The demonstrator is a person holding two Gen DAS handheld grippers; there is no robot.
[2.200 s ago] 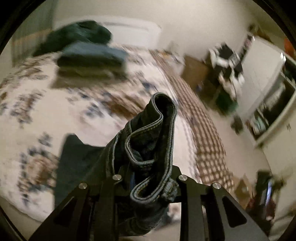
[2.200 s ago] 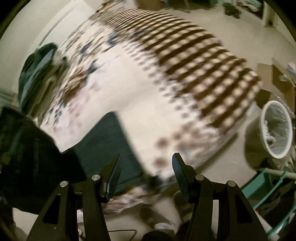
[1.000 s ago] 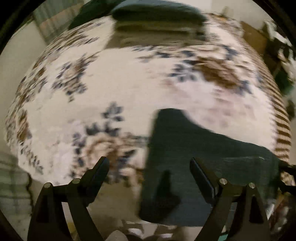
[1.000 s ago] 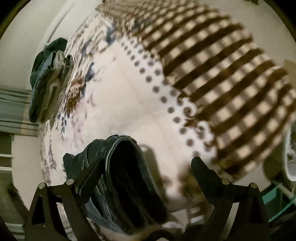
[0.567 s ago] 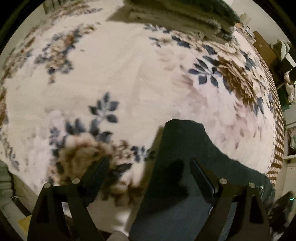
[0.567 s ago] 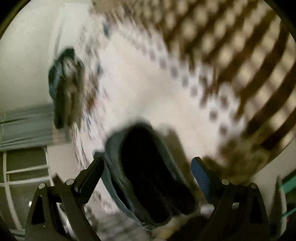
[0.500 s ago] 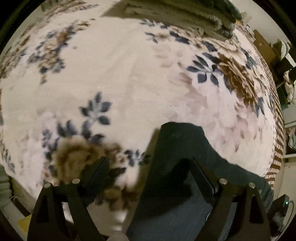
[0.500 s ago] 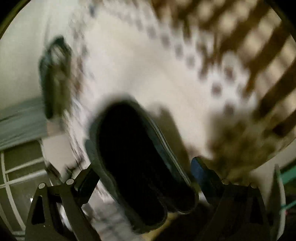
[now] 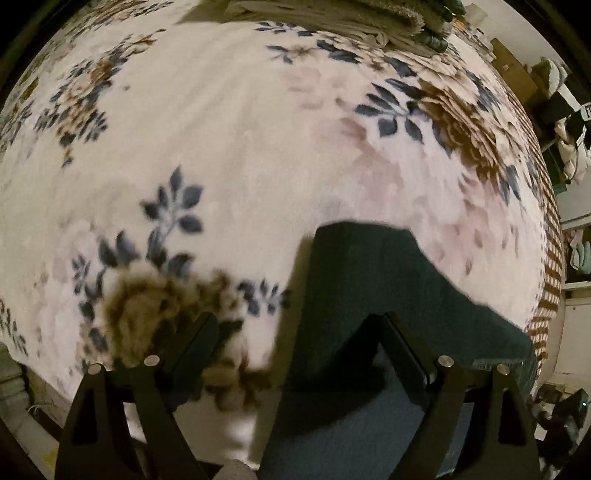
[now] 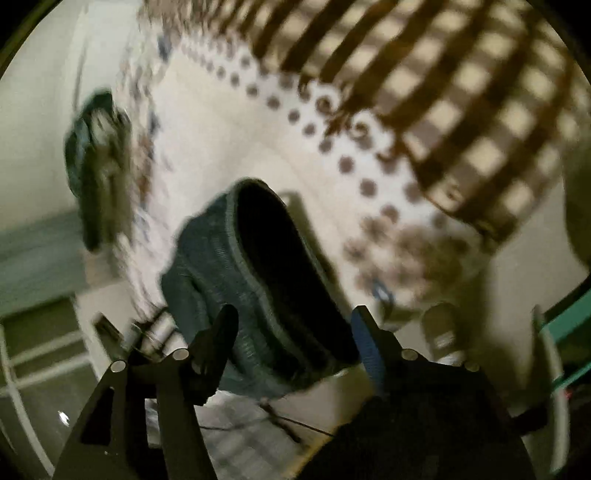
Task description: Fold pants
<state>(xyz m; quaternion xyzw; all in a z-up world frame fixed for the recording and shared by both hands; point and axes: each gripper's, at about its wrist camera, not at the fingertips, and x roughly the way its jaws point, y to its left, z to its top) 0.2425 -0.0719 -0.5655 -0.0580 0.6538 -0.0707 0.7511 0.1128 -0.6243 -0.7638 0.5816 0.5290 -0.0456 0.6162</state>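
Observation:
Dark blue denim pants [image 9: 373,295] lie on the floral blanket [image 9: 229,155] at the near right of the bed. My left gripper [image 9: 295,332] points down over their left edge, open. One of its fingers [image 9: 397,341] is above the cloth and the other is above the blanket. In the right wrist view, which is blurred, an open hemmed end of the pants [image 10: 266,280] bulges up between the fingers of my right gripper [image 10: 294,317]. Its jaws are closing around that end. I see no pad pressing on the cloth.
A stack of folded clothes [image 9: 332,14] sits at the far side of the bed and shows as a dark blur [image 10: 96,166] in the right view. The blanket's brown checked part [image 10: 461,92] hangs over the bed edge. A person's shoe [image 10: 443,332] stands on the floor below.
My left gripper, shut on the pants in the oldest frame, has let go and sunk towards their edge on the bed. My right gripper's fingers have drawn closer together around the open end.

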